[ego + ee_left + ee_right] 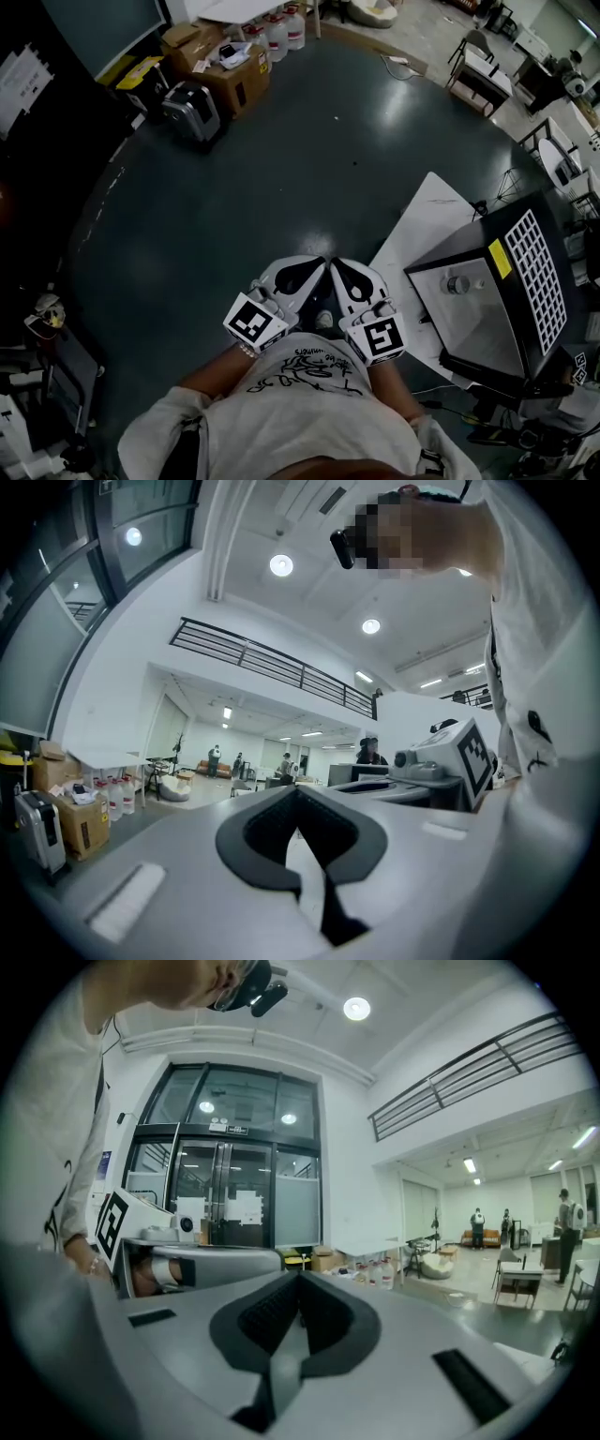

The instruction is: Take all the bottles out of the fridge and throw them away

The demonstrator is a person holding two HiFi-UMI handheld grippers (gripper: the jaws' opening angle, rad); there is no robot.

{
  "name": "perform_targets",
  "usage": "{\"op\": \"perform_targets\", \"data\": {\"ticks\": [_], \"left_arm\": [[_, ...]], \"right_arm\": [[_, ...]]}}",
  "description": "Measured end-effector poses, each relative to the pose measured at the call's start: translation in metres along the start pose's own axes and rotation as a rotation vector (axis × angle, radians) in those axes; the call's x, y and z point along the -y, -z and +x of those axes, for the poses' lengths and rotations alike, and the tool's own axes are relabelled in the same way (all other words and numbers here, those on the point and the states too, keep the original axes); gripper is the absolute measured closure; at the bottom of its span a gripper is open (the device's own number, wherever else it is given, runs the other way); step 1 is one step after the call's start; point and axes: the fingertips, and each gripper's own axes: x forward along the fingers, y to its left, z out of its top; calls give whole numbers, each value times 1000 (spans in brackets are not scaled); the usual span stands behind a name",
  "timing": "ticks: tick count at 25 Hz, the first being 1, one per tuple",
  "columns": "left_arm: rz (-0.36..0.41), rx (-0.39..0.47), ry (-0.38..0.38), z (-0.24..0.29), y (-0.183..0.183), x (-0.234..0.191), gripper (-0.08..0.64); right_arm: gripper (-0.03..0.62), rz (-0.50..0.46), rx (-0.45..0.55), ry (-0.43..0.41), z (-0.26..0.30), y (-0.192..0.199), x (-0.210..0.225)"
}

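Your left gripper (312, 267) and right gripper (341, 269) are both clenched empty, side by side at your chest. A small clear bottle (457, 283) sits inside the open, white-lined black fridge (452, 251) on your right.

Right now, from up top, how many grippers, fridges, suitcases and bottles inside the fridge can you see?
Grippers: 2, the left gripper and the right gripper
Fridge: 1
Bottle inside it: 1
Suitcase: 1
Total: 5
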Motion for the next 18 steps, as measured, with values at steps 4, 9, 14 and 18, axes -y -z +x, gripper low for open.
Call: {"op": "perform_targets", "data": {"ticks": [4, 9, 14, 18], "left_arm": [[-9, -4, 51, 5, 1, 13, 554], [-39, -27, 118, 13, 0, 30, 554], [-29, -19, 197, 24, 3, 53, 554], [-42, -35, 258, 32, 5, 74, 554]], "right_arm": [[583, 15, -2, 49, -12, 4, 4], [583, 19, -1, 114, -29, 1, 10], [583, 18, -5, 188, -54, 2, 19], [583, 36, -13, 257, -78, 7, 26]]}}
